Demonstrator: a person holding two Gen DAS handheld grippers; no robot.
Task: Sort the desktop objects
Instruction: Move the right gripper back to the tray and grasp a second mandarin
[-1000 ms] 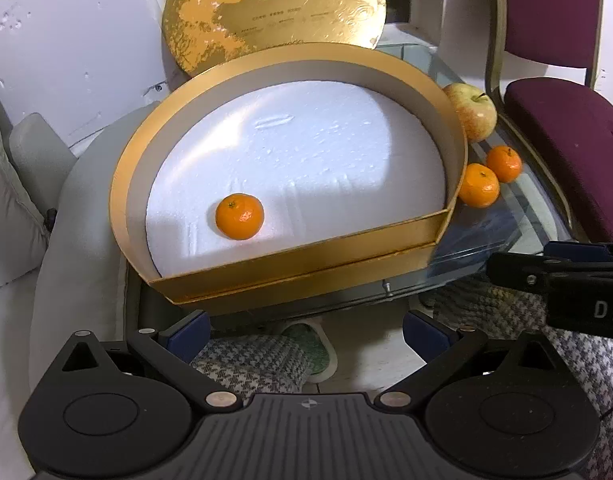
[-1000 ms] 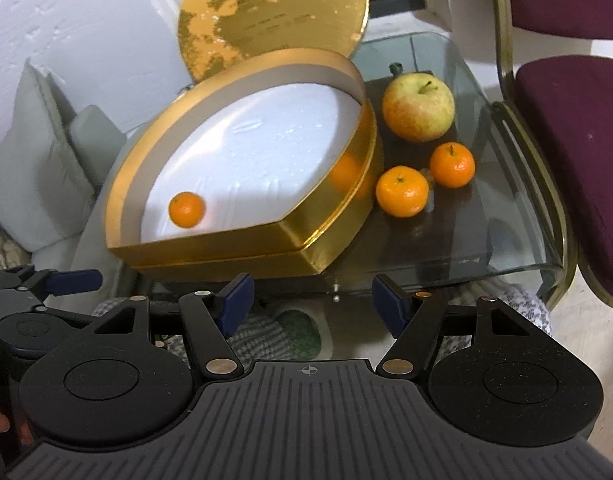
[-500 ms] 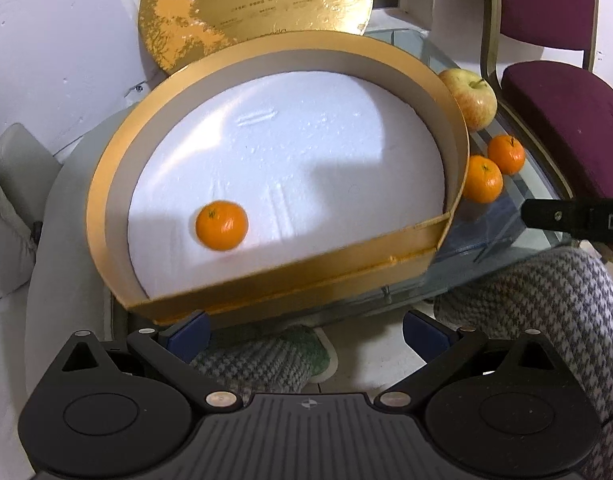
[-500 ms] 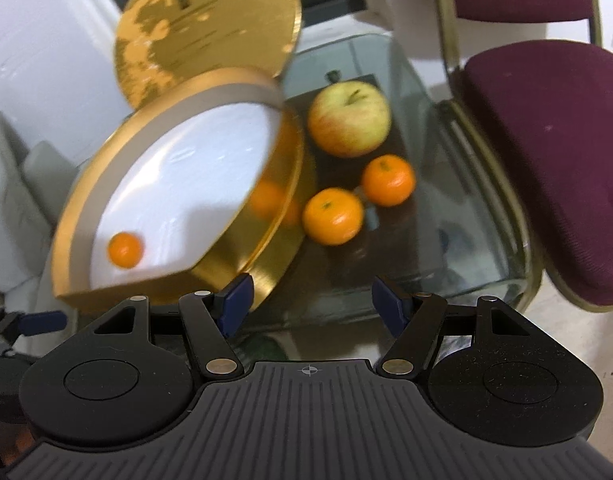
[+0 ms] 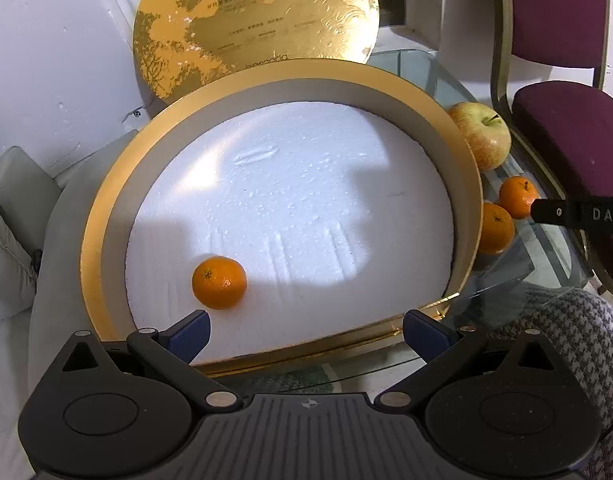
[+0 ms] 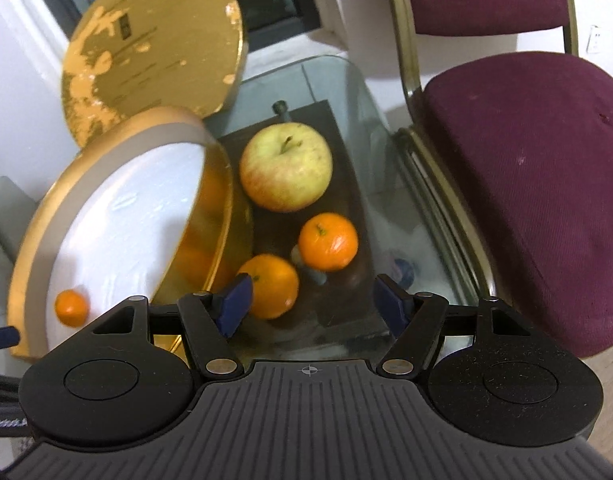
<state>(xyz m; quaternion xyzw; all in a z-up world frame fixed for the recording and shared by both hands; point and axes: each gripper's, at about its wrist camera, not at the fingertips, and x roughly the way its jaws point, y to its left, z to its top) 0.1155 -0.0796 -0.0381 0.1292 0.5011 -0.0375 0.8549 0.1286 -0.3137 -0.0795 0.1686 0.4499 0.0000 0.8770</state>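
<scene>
A gold box (image 5: 468, 184) with a white foam floor holds one mandarin (image 5: 219, 282) near its front left. My left gripper (image 5: 306, 334) hangs open over the box's front wall, nothing between its blue pads. On the glass table right of the box lie an apple (image 6: 286, 168) and two mandarins (image 6: 327, 241) (image 6: 272, 286). My right gripper (image 6: 312, 300) is open just in front of those two mandarins, its left pad beside the nearer one, gripping nothing. The apple (image 5: 482, 140) and both mandarins (image 5: 516, 196) (image 5: 494, 228) also show in the left wrist view.
The round gold lid (image 5: 254, 28) leans upright against the wall behind the box. A maroon chair (image 6: 526, 168) stands close to the table's right edge. Grey cushions (image 5: 14, 216) lie at the left. A person's houndstooth-clad leg (image 5: 566, 352) is under the table's front.
My left gripper has come forward over the box's front wall. My right gripper has swung right and closer, from facing the box to facing the apple and two mandarins.
</scene>
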